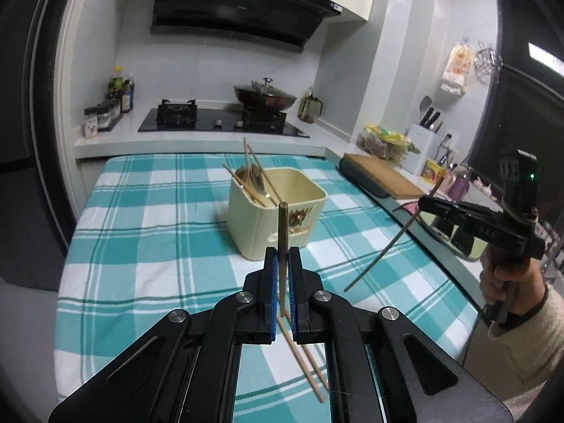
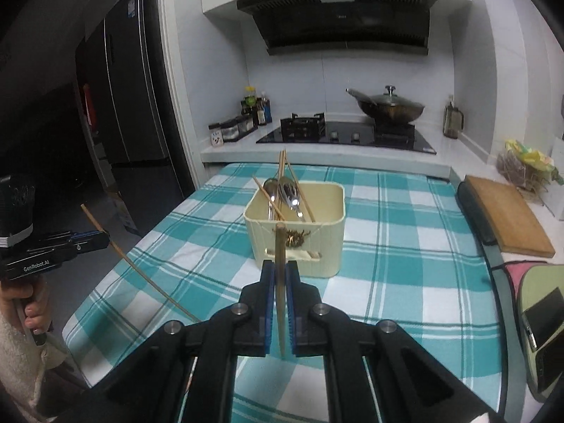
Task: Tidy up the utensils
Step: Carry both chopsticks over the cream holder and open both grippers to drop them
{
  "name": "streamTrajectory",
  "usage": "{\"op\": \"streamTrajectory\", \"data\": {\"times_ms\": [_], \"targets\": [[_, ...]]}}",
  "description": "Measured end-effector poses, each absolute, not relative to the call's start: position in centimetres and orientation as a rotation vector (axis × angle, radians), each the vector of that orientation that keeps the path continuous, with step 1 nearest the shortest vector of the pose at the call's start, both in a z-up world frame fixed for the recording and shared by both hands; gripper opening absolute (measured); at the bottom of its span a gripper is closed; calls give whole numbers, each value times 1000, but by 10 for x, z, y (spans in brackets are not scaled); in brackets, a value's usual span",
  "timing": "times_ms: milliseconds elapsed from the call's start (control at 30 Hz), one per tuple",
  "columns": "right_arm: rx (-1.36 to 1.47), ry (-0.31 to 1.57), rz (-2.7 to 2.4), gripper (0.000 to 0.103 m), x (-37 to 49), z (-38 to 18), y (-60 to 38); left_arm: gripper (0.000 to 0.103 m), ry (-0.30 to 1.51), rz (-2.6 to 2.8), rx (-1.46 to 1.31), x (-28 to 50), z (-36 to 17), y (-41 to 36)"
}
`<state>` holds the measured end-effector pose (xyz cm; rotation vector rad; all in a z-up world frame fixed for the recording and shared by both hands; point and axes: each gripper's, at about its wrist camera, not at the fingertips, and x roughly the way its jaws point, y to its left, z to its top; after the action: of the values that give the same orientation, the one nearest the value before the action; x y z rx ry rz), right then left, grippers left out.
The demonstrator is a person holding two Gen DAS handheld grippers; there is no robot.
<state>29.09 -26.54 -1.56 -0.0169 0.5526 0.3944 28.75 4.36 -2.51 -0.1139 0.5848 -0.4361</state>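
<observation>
The bench (image 1: 148,232), under checked cloth, leaves open room around the cream holder (image 2: 299,225), which already stands half full of spoons and chopsticks. Each set of tongs, left (image 1: 282,275) and right (image 2: 280,292), is clamped mid-shaft on a chopstick (image 1: 283,232) (image 2: 280,264): light, stiff and slippery, likely to pivot.

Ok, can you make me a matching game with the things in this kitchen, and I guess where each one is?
Things:
1. chopstick
2. spoons
3. wok
4. cutting board

Places:
A. on the stove at the back
B. standing in the cream holder
C. pinched in the left gripper
D. lying on the counter right of the checked cloth

Pairs: 1-C, 2-B, 3-A, 4-D
</observation>
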Motion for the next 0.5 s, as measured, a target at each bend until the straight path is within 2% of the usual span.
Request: {"op": "streamTrajectory", "data": {"times_ms": [267,500], "targets": [[-33,514,365,6,316,20,-274,4,549,-453,-168,299,3,54],[-66,424,341,6,352,63,-273,4,417,-425,-191,329,58,53]]}}
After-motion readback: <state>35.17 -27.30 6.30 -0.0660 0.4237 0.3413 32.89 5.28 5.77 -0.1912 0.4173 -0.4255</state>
